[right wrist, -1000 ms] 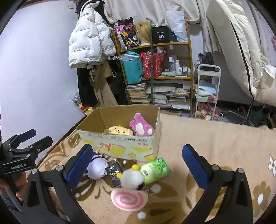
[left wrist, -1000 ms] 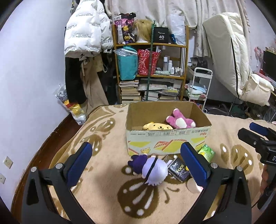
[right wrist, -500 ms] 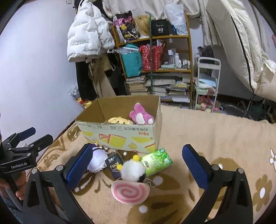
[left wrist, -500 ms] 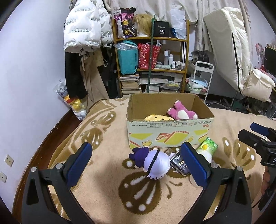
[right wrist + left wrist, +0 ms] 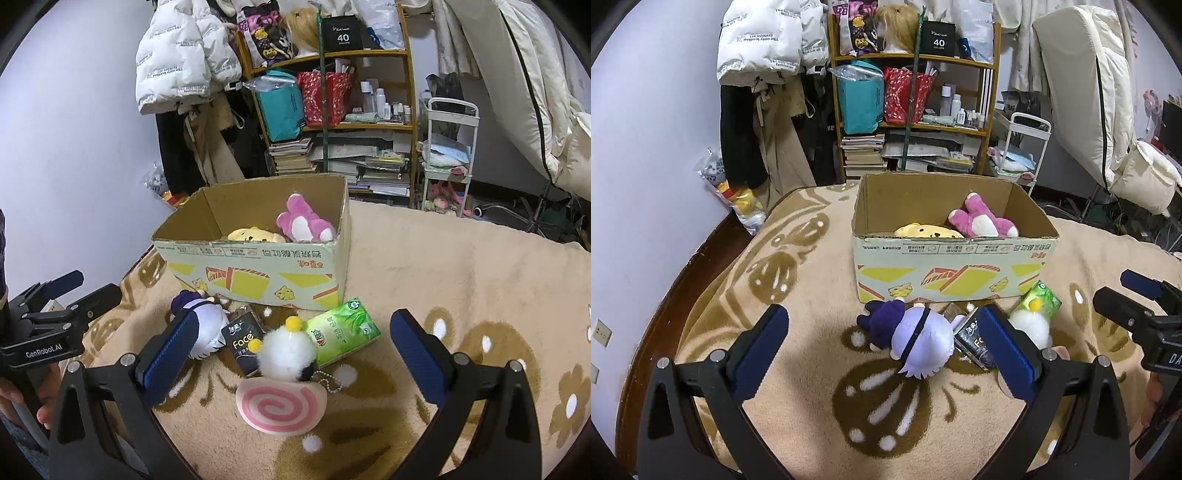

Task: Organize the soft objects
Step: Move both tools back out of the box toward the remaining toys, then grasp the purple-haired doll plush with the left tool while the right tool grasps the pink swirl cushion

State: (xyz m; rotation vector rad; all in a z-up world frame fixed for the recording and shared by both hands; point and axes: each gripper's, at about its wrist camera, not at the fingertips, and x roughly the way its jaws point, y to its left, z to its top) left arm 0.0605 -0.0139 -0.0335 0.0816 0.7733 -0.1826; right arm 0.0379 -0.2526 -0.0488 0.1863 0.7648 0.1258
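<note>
Beige blanket [image 5: 812, 369], cardboard box [image 5: 945, 273], scattered plush toys [image 5: 284, 354]

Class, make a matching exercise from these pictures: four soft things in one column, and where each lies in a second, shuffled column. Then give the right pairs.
Things
1. pink plush toy
2. purple-and-white plush doll
3. green tissue pack
4. pink swirl cushion

Places
A. on the blanket, nearest the right gripper's camera
B. inside the cardboard box, beside the yellow plush
C. on the blanket by the box's front right corner
D. on the blanket, left of the black Face pack

Pairs: 1-B, 2-D, 3-C, 4-A
</note>
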